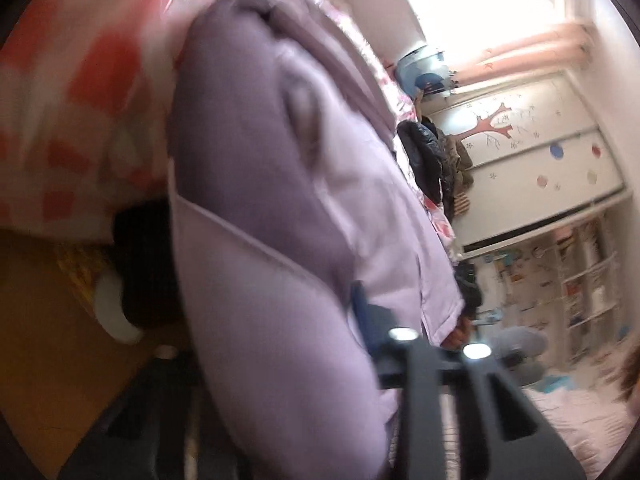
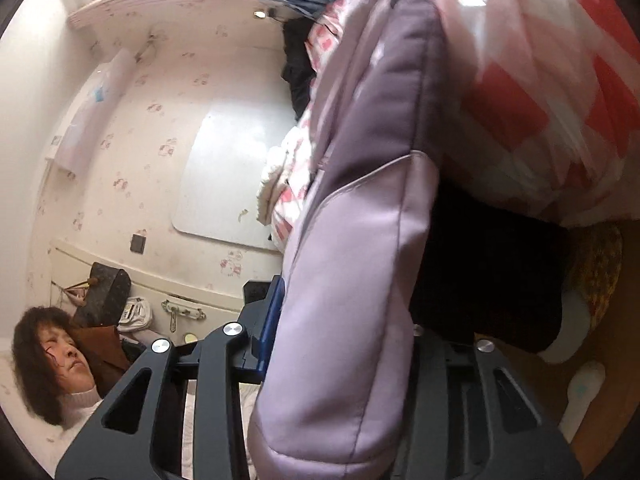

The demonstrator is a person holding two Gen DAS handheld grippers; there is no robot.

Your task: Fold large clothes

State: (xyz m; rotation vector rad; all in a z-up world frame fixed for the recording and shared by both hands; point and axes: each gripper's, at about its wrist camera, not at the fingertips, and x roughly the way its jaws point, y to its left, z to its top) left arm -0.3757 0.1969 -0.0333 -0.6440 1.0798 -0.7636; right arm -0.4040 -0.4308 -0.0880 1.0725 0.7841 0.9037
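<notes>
As we look along both pairs of fingers, these are the lines we can fill in:

Garment: we see a padded lilac jacket (image 1: 256, 208), pale lilac with darker mauve panels and a light piped seam, hanging lengthwise through the middle of both views (image 2: 360, 240).

Left gripper: our left gripper (image 1: 376, 320) shows one blue pad pressed against the jacket's edge; the other finger is hidden behind the padding, and we read the jaws as narrow and clamped on the jacket.

Right gripper: our right gripper (image 2: 344, 320) has a thick fold of the jacket running between its two fingers, the blue pad touching the fabric on one side; we read it as gripping the jacket, jaws partly closed around the bulk.

Behind the garment: a pink, white and red checked quilt (image 1: 80, 80) lies just beyond the jacket, also seen in the right wrist view (image 2: 540, 92).

Below: a wooden floor (image 1: 36, 320) shows at the edge of the left view.

Room, left view: a white wardrobe (image 1: 532, 160) with a tree decal and coloured dots, and dark coats (image 1: 428, 152) hanging beside it.

Room, right view: a person (image 2: 52, 360) lies on a bed near the lower edge, under a wall with small pink prints (image 2: 132, 140).

Sharpness: we find the left view blurred.
</notes>
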